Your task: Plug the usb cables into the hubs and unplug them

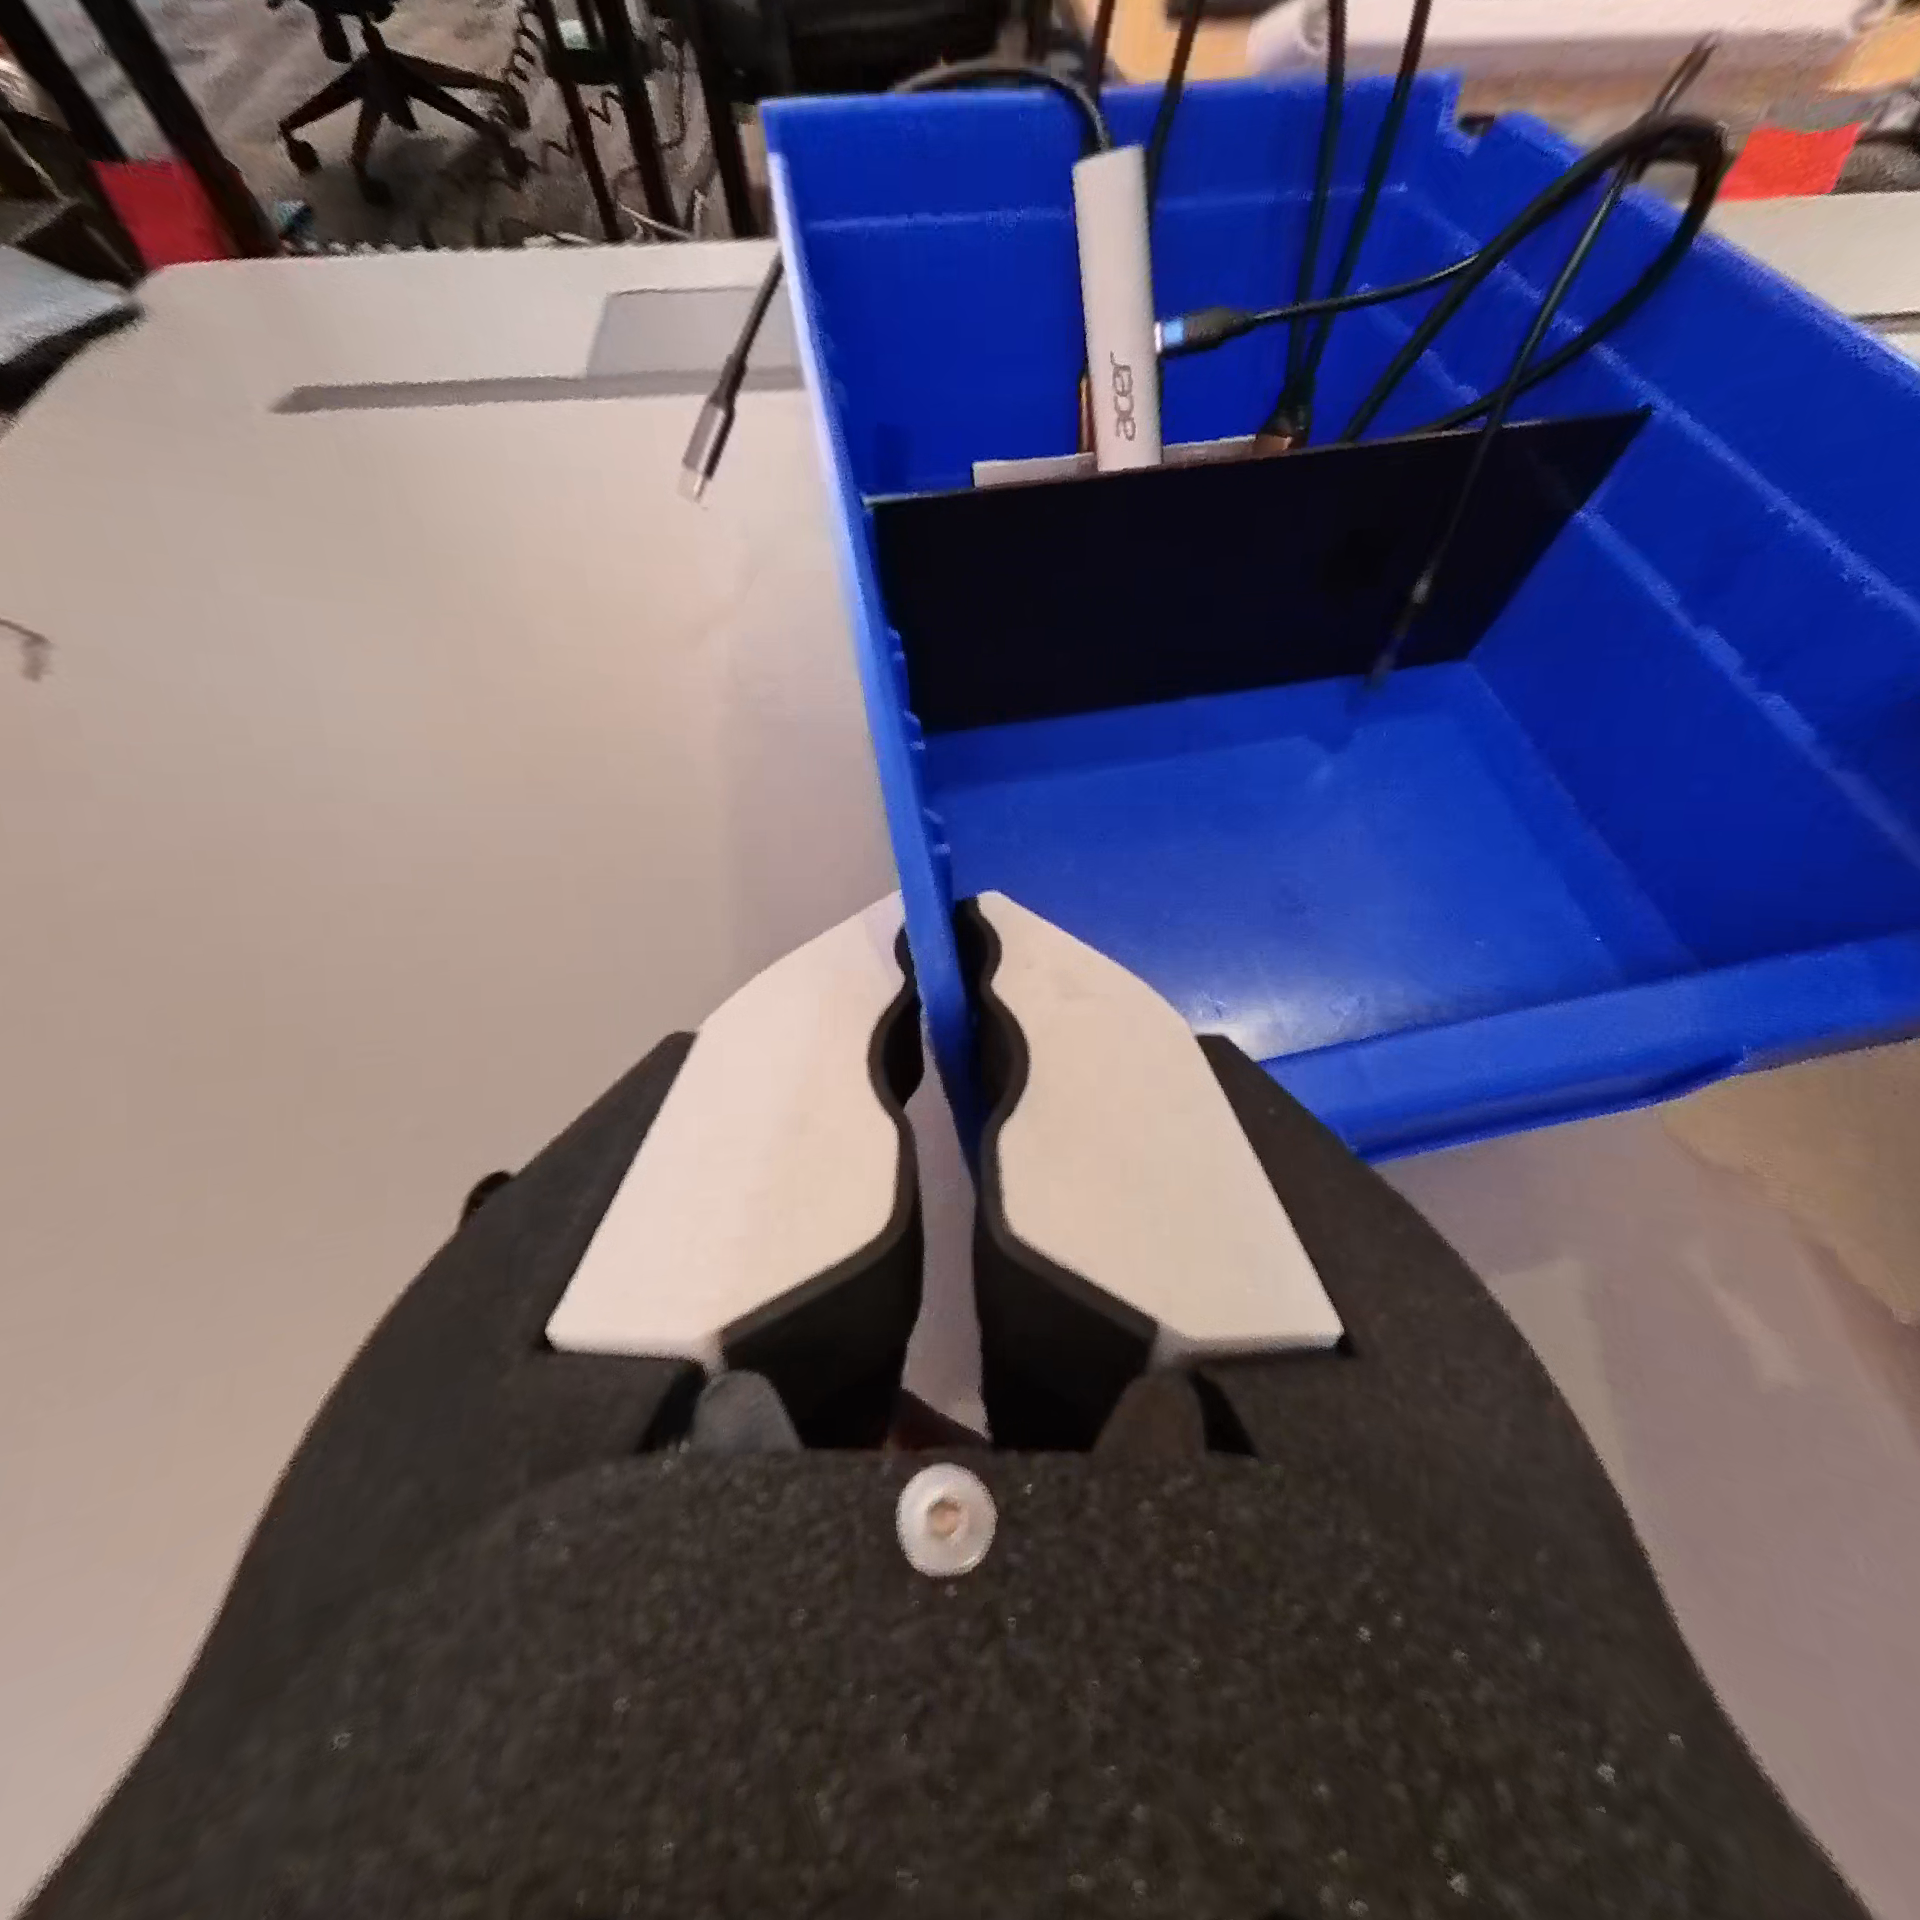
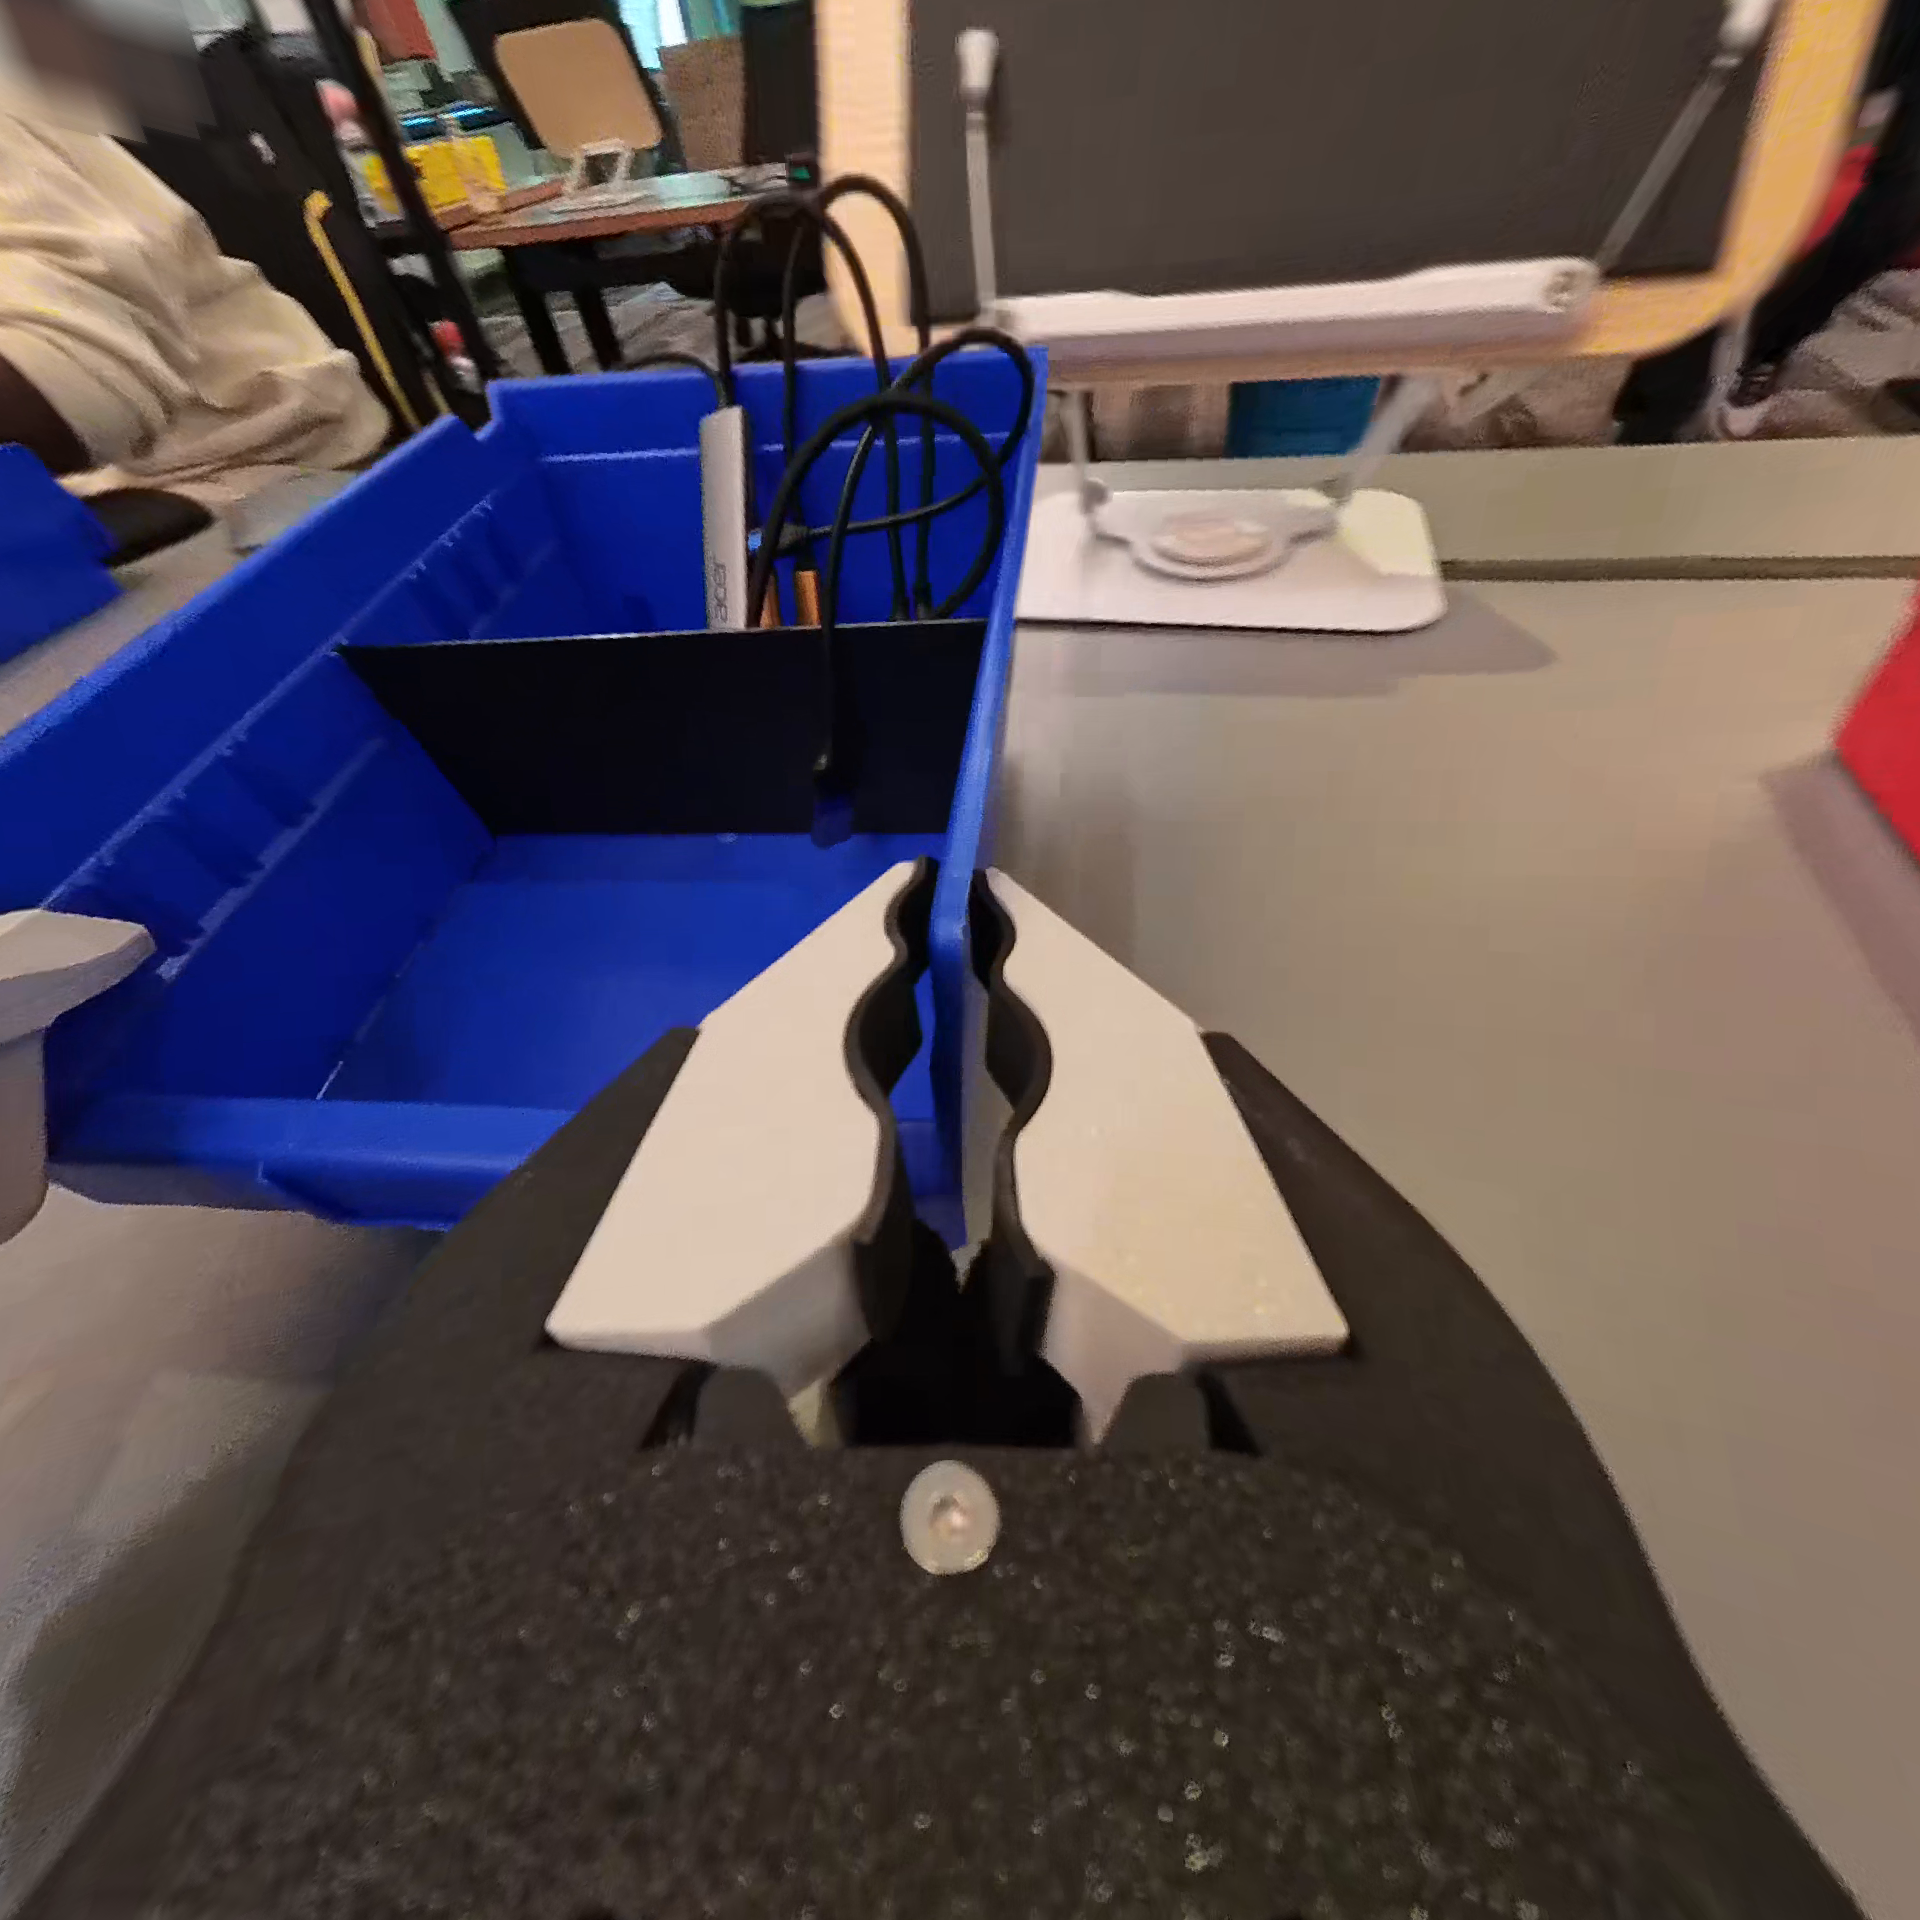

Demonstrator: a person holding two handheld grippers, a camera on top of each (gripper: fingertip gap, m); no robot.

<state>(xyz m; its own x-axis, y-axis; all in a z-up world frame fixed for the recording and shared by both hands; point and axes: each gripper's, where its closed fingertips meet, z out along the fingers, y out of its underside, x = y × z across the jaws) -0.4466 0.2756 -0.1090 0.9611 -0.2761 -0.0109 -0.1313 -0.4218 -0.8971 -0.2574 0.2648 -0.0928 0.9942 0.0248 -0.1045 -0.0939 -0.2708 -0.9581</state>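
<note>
A blue plastic bin (image 1: pixel 1299 883) stands on the table, split by a black divider (image 1: pixel 1195 561). My left gripper (image 1: pixel 940 925) is shut on the bin's left side wall (image 1: pixel 914 790) near its front corner. My right gripper (image 2: pixel 951 883) is shut on the bin's right side wall (image 2: pixel 987 665) near its front corner. Behind the divider a white USB hub (image 1: pixel 1120 312) stands upright among several black cables (image 1: pixel 1558 208). The hub (image 2: pixel 724 520) and cables (image 2: pixel 894 468) also show in the right wrist view. One cable end (image 2: pixel 831 800) hangs over the divider. The front compartment holds nothing else.
A loose cable with a silver plug (image 1: pixel 717 416) lies on the table left of the bin. A white stand (image 2: pixel 1226 551) sits behind the bin on the right. A red object (image 2: pixel 1886 748) is at the right edge. A person sits at the far left (image 2: pixel 125 312). My left gripper's finger (image 2: pixel 52 966) shows there. My right fingertips sit around 20 cm from my left ones.
</note>
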